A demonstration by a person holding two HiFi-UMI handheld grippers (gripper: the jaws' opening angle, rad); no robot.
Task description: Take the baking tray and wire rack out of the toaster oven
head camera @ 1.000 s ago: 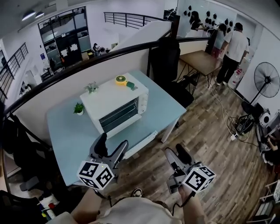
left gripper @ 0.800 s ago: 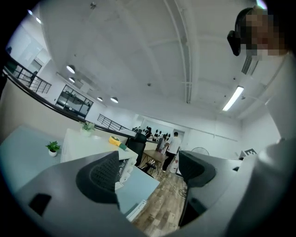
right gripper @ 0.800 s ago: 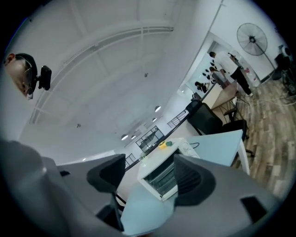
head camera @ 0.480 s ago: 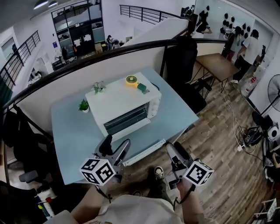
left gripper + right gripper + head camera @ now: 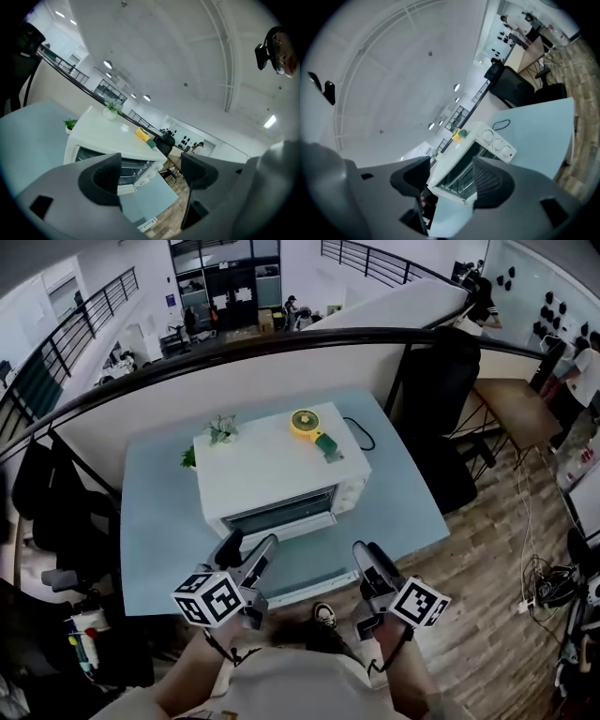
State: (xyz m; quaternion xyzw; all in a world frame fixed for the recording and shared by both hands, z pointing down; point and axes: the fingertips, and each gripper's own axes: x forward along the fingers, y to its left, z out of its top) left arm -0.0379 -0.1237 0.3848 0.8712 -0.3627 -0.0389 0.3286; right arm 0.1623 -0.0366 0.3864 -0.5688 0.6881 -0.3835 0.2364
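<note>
A white toaster oven [image 5: 281, 470] stands on the light blue table [image 5: 155, 521] with its glass door [image 5: 279, 513] closed. Through the glass, wire bars [image 5: 458, 180] show inside; no tray can be made out. My left gripper [image 5: 248, 551] hovers at the table's front edge just short of the door, open and empty, with the oven [image 5: 105, 140] ahead of it [image 5: 150, 173]. My right gripper [image 5: 372, 564] is beside it on the right, open with nothing between its jaws, which have just been closing a little. It [image 5: 451, 180] faces the oven [image 5: 480, 143] too.
A yellow fan [image 5: 306, 422] with a green base lies on the oven's top. Small potted plants [image 5: 222, 430] stand behind the oven, and a black cable [image 5: 362, 436] runs at its right. Black chairs [image 5: 450, 418] stand right of the table, with a curved railing [image 5: 281, 338] behind.
Both grippers have moved from over the floor at the table's corner to its front edge, close to the oven door. The oven now sits square in front of me.
</note>
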